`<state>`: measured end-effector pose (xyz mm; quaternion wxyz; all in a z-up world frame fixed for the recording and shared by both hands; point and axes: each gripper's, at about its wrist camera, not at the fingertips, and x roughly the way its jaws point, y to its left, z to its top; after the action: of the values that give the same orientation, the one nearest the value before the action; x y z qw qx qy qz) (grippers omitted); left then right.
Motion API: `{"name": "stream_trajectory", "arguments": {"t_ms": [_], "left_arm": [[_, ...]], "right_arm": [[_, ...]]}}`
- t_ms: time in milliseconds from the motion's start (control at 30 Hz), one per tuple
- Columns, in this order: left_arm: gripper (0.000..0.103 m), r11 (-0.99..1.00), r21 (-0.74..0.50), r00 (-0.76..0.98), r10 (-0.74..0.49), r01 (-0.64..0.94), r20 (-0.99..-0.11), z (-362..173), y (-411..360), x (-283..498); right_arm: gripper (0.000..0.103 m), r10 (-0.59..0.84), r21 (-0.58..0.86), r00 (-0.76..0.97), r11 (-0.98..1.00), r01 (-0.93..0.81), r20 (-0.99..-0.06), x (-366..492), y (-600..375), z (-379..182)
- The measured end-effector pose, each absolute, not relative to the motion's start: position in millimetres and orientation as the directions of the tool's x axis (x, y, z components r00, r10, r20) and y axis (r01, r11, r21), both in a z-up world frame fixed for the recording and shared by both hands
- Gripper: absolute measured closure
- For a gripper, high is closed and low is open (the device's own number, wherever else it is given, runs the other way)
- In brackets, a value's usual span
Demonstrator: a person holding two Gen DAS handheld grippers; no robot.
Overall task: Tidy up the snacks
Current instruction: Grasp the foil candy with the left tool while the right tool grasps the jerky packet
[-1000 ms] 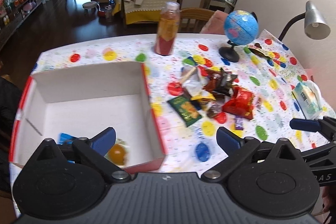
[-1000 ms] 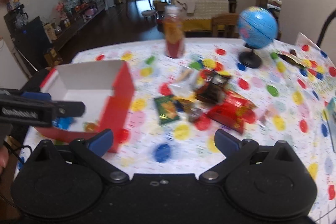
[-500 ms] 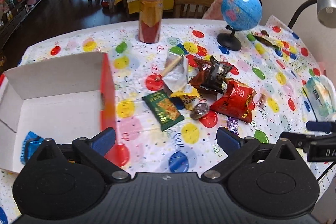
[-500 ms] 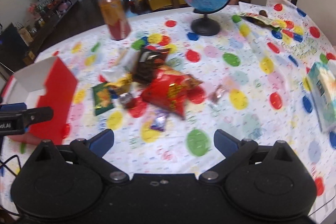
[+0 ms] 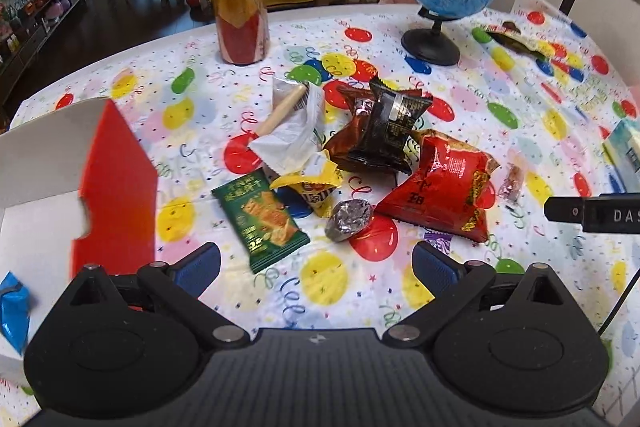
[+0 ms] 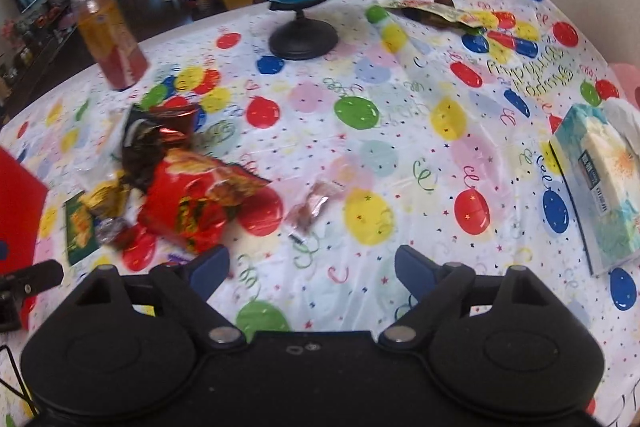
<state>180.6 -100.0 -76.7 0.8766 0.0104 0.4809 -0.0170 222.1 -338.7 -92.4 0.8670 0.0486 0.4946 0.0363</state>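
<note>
- Snacks (image 5: 360, 163) are seen heaped mid-worktop (image 5: 500, 87), beside a red-and-white box (image 5: 116, 179) at the left edge.
- The left tool (image 5: 316, 263) is held wide apart, empty, above a green packet (image 5: 260, 219).
- The right tool (image 6: 312, 267) is caught closing, nothing between its jaws, near a small wrapped candy (image 6: 312, 207).

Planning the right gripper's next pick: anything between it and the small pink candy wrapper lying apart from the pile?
Nothing visible. The right gripper, jaws closing with nothing between them, faces the small pink candy wrapper across bare tablecloth. The red snack bag lies beside it, off that line.
</note>
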Motion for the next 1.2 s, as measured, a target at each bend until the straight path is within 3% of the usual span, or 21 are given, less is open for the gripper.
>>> {"name": "stream_trajectory", "arguments": {"t_ms": [300, 400, 567, 833, 933, 1000, 1200], "left_arm": [[0.002, 0.999, 0.024, 0.497, 0.010, 0.021, -0.868, -108, -110, 210], [0.010, 1.000, 0.011, 0.480, -0.001, 0.021, -0.877, -116, -111, 218], [0.036, 0.999, -0.013, 0.455, -0.032, 0.045, -0.890, -126, -115, 227], [0.059, 0.998, -0.035, 0.434, -0.054, 0.052, -0.899, -133, -116, 236], [0.070, 0.997, -0.046, 0.429, -0.068, 0.062, -0.901, -133, -117, 238], [0.072, 0.996, -0.060, 0.423, -0.080, 0.059, -0.903, -134, -115, 238], [0.073, 0.995, -0.081, 0.418, -0.097, 0.056, -0.903, -133, -109, 236]], "right_arm": [[0.030, 0.078, 0.127, 0.474, 0.989, 0.072, -0.877, 259, -343, -123], [0.039, 0.072, 0.120, 0.467, 0.990, 0.074, -0.882, 267, -342, -129], [0.050, 0.066, 0.108, 0.457, 0.992, 0.066, -0.887, 275, -337, -135], [0.066, 0.076, 0.127, 0.450, 0.988, 0.084, -0.890, 281, -341, -144], [0.078, 0.093, 0.139, 0.454, 0.988, 0.068, -0.886, 280, -339, -143], [0.091, 0.109, 0.150, 0.458, 0.987, 0.055, -0.883, 279, -337, -143], [0.093, 0.129, 0.166, 0.470, 0.985, 0.038, -0.873, 271, -336, -139]]}}
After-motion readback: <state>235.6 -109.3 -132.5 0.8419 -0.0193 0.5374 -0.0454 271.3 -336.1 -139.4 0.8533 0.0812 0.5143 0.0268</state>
